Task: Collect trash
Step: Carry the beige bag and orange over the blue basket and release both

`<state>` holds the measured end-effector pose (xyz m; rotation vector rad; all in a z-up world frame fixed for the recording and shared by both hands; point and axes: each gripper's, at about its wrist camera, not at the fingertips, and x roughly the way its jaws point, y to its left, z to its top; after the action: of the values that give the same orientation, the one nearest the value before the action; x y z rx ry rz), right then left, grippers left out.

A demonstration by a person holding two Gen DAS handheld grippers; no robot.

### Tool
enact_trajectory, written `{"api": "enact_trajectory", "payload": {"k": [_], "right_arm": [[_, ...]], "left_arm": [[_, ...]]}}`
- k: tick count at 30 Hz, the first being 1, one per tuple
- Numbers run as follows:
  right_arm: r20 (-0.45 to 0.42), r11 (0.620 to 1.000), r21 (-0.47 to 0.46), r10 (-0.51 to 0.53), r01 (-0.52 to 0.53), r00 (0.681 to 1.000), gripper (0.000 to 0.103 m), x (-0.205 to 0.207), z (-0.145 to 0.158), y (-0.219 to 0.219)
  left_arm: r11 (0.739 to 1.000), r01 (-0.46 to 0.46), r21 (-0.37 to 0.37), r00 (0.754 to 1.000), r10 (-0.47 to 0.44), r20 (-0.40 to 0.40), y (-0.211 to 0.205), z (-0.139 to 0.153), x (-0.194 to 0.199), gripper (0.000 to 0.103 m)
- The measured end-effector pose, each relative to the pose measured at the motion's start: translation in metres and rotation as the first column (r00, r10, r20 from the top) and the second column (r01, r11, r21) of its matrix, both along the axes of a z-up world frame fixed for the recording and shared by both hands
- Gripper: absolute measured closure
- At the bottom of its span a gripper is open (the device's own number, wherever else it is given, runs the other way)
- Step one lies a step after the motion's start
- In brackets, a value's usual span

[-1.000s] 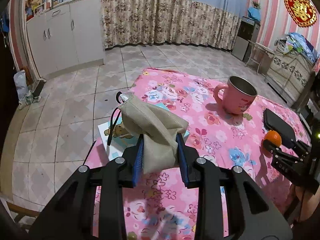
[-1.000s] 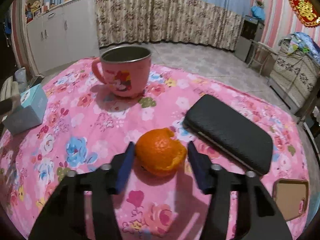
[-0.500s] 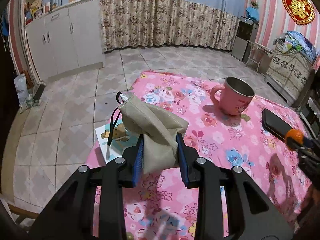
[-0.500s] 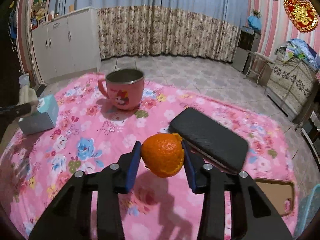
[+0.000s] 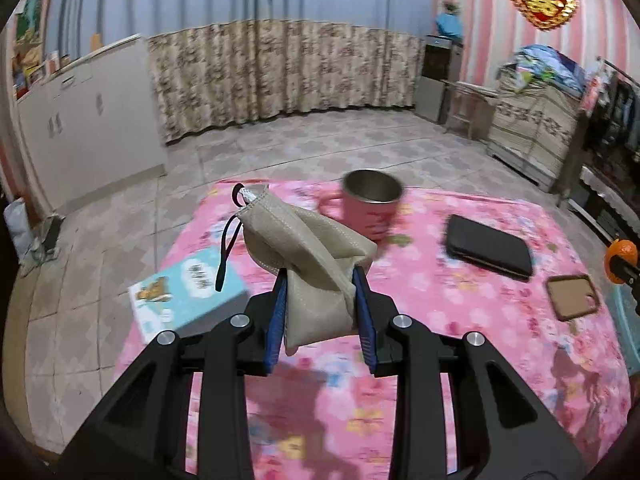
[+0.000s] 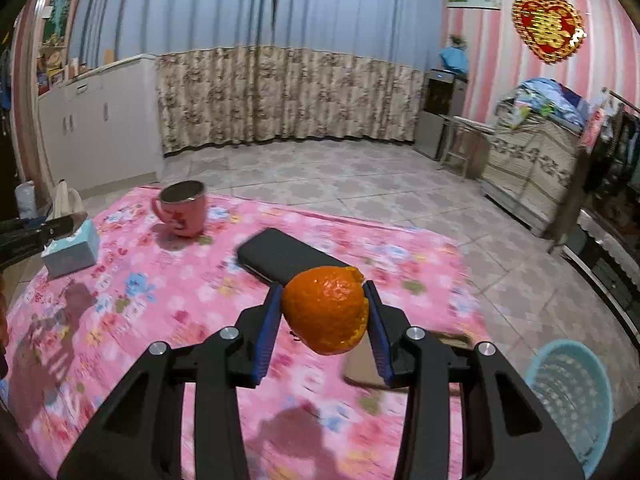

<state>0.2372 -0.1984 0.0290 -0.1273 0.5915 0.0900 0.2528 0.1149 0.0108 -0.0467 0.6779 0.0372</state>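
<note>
My left gripper (image 5: 320, 300) is shut on a crumpled beige face mask (image 5: 308, 248) with black ear loops, held above the pink flowered table (image 5: 400, 380). My right gripper (image 6: 324, 316) is shut on an orange peel (image 6: 326, 310), lifted off the table (image 6: 160, 300); the same orange peel (image 5: 620, 254) shows at the far right of the left wrist view. A light blue basket (image 6: 568, 392) stands on the floor at the lower right, beside the table. The left gripper with the mask (image 6: 64, 204) appears at the far left of the right wrist view.
On the table are a pink mug (image 5: 370, 204), a black wallet (image 5: 490, 246), a brown phone (image 5: 572, 296) and a blue tissue box (image 5: 188, 296). Tiled floor, white cabinets and a curtain lie beyond the table.
The right gripper closed on the orange peel and lifted it off the table, moving right toward the basket. The left gripper rose and drew back with the mask, so more of the table shows.
</note>
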Motion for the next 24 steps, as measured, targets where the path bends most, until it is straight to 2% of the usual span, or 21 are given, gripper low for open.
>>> {"api": "enact_trajectory", "payload": {"k": [4, 13, 17, 24], "right_arm": [[0.007, 0.998, -0.012, -0.059, 0.059, 0.998, 0.062, -0.019, 0.004, -0.038], [0.015, 0.988, -0.006, -0.157, 0.157, 0.988, 0.062, -0.052, 0.011, -0.117], [0.022, 0.982, 0.008, -0.189, 0.189, 0.982, 0.062, -0.066, 0.011, -0.141], [0.029, 0.97, 0.022, -0.243, 0.243, 0.97, 0.062, -0.084, 0.01, -0.182]], "left_arm": [[0.997, 0.073, 0.002, 0.997, -0.073, 0.015, -0.038, 0.008, -0.005, 0.073], [0.988, 0.154, -0.007, 0.988, -0.154, 0.019, -0.104, 0.012, -0.025, 0.073], [0.983, 0.178, -0.04, 0.984, -0.178, 0.022, -0.126, 0.015, -0.032, 0.073], [0.972, 0.234, -0.016, 0.972, -0.234, 0.025, -0.178, 0.018, -0.039, 0.073]]}}
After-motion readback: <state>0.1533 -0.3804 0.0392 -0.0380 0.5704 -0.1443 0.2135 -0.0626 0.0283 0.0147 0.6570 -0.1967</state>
